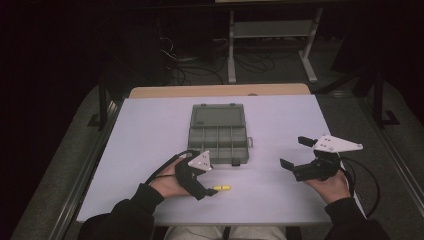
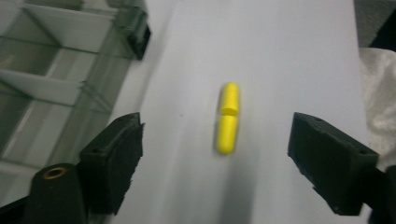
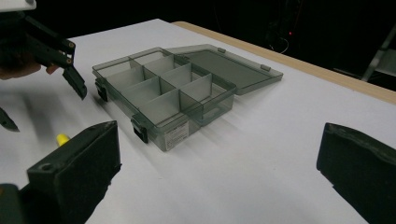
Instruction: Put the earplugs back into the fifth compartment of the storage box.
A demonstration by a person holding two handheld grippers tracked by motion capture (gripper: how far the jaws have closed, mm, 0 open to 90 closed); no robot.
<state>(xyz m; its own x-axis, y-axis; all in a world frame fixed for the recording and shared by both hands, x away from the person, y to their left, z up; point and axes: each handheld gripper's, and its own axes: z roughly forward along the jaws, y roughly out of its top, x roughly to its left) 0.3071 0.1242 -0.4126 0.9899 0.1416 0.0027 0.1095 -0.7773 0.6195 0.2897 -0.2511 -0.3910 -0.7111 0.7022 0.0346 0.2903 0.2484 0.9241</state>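
Two grippers were at work over the pale table (image 1: 150, 125): the left gripper (image 2: 215, 149) hovered with its jaws spread wide on either side of a small yellow capsule-shaped plastic piece (image 2: 227, 117), which lay on the bare tabletop just in front of a smoky grey, clear plastic compartment box (image 1: 218, 135) with its lid thrown open. The right gripper (image 1: 295, 155) hung well apart at the other side, jaws also wide and holding nothing. Judging by the layout, the step in hand was picking up the yellow piece; doing it well called for lowering squarely so both pads met its long sides, since a rounded body may roll or squirt out. From the left gripper view the piece showed a seam round its middle, which the high view was too coarse to reveal, while the right gripper view laid out the box's empty divided compartments.
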